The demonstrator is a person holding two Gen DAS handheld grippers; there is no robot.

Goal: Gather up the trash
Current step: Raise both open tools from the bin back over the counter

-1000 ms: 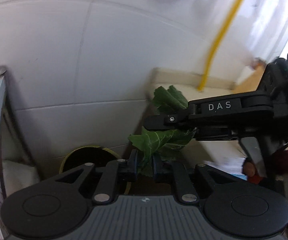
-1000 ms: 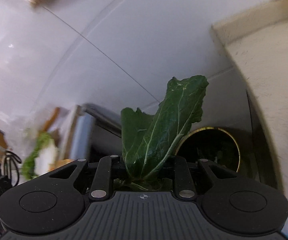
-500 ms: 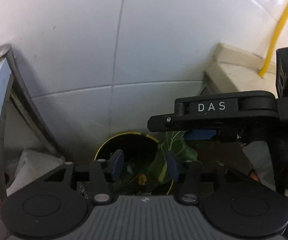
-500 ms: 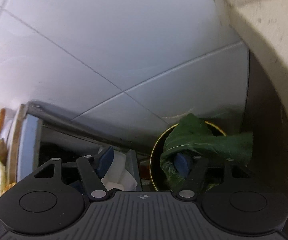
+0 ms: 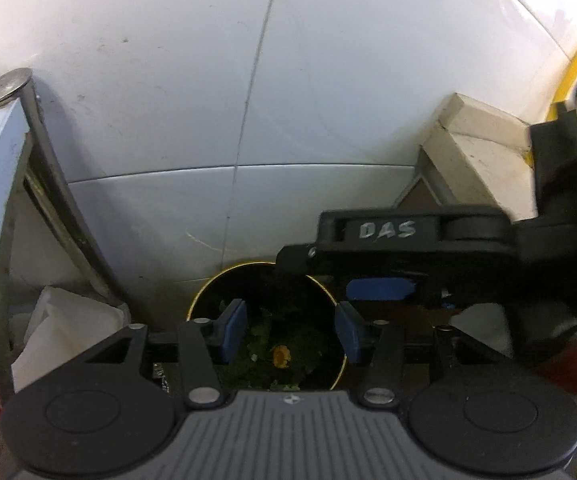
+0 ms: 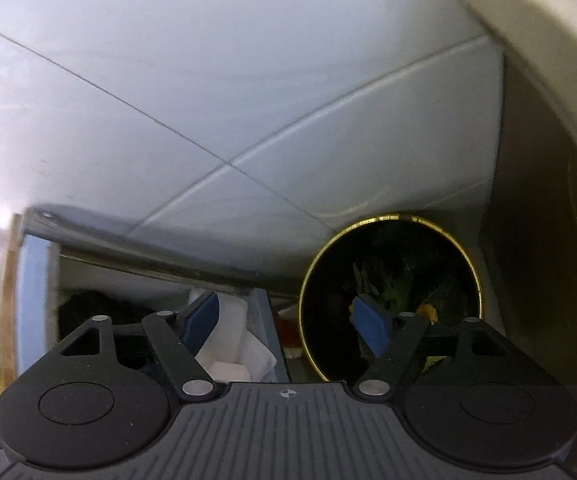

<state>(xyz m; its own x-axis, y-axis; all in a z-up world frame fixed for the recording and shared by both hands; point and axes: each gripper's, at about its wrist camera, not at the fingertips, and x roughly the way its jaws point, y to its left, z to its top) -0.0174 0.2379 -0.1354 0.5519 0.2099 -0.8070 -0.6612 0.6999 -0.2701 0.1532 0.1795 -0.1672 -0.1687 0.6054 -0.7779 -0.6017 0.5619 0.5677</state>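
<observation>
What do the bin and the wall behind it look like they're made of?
The bin looks like dark metal or hard plastic, going by its thin, shiny gold rim; I can't tell which. The wall looks like glazed white ceramic tile: glossy, with straight grout lines.

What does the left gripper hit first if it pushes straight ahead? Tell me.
The left gripper, jaws open and empty, points into the mouth of the gold-rimmed black bin. Going straight on, it would probably meet the green scraps inside first; depth is unclear.
</observation>
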